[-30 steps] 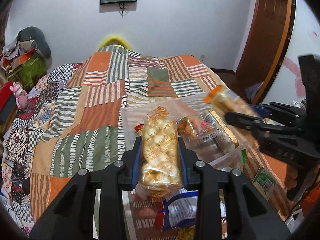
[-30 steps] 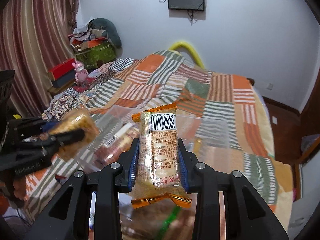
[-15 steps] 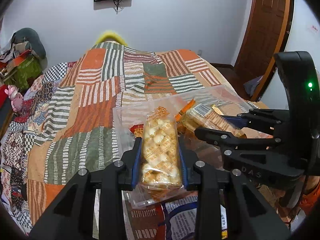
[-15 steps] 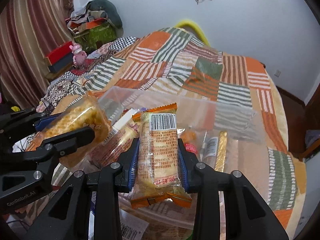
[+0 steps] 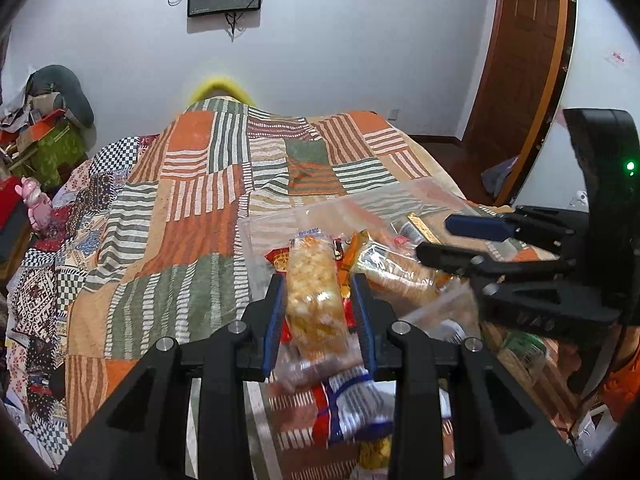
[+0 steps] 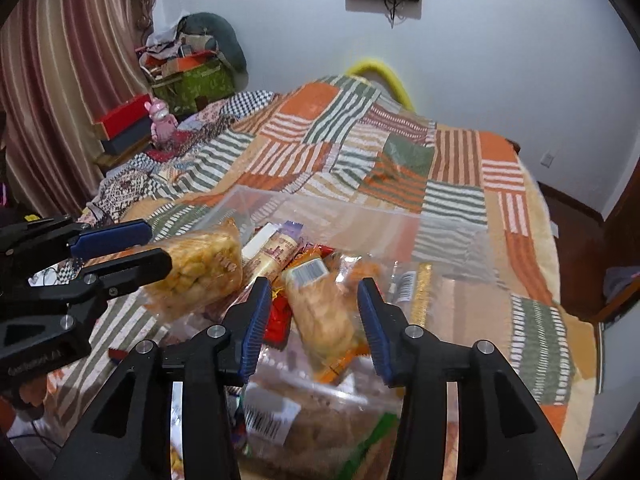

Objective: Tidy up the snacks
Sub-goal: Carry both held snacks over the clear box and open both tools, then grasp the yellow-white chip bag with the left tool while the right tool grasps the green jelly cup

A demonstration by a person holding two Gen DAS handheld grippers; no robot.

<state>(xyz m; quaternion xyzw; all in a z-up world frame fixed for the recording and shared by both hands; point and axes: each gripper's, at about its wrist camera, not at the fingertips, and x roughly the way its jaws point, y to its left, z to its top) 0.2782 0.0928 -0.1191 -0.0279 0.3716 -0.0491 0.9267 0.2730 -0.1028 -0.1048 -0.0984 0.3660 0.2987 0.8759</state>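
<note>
The puffed-snack packet (image 5: 314, 292) sat upright between the fingers of my left gripper (image 5: 318, 316), though the blue pads (image 5: 273, 320) stood a little off its sides – the jaws looked parted, with gaps on both sides, so I cannot tell whether they gripped it. From my right wrist camera the same packet (image 6: 200, 266) hung at the left, over the near edge of the clear plastic bin (image 6: 332, 216). My right gripper (image 6: 316, 320) was spread wide, holding nothing; the biscuit packet (image 6: 320, 312) lay loose between its fingers, barcode end pointing away, resting on the other snacks in the bin. Just beside it lay a red wrapper (image 6: 278, 320) and, to the right, a thin gold stick packet (image 6: 421, 292). The bin sat on the patchwork quilt (image 6: 360, 148) – a pink toy figure (image 6: 162, 120) stood well off at the bedside.
</note>
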